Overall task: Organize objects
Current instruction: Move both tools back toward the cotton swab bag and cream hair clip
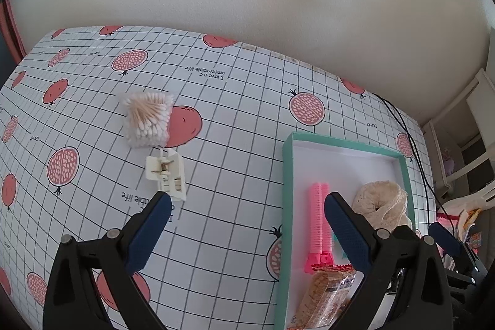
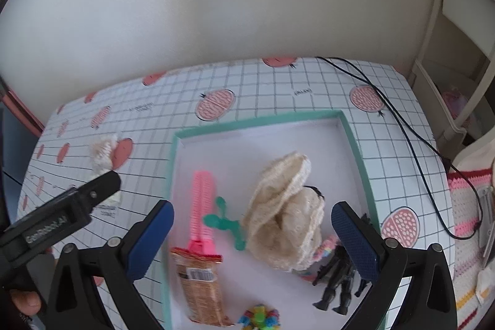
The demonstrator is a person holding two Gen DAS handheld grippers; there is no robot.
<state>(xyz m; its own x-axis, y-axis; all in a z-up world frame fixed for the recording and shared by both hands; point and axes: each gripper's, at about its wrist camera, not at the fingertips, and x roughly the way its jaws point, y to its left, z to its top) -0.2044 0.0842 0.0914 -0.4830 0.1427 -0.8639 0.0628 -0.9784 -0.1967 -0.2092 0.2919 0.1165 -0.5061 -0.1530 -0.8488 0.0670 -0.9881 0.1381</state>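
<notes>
The left gripper [image 1: 247, 206] has its blue-padded fingers spread wide and holds nothing; it hovers above the white tablecloth [image 1: 235, 144] printed with a black grid and pink pomegranates. Just beyond its left fingertip lies a cream plastic hair claw clip [image 1: 167, 173], and directly behind the clip, touching it or nearly so, sits a clear packet of wooden cotton swabs [image 1: 148, 119]. The right gripper [image 2: 252, 217] is likewise spread wide and empty, positioned over the shallow teal-rimmed white box [image 2: 355, 144]. Nearest in the box are a multicoloured spiky toy [image 2: 259, 317], a brown wrapped snack bar [image 2: 201, 283] and a black action figure [image 2: 337, 277]. Behind these lie a pink plastic comb [image 2: 202, 203], touching the snack bar's far end, a small green plastic sprout-shaped piece [image 2: 227, 223] and a cream crocheted fabric item [image 2: 284, 206], which covers part of a pastel braided item [image 2: 324, 248]. A black cable [image 2: 402, 126] runs across the table to the right of the box.
</notes>
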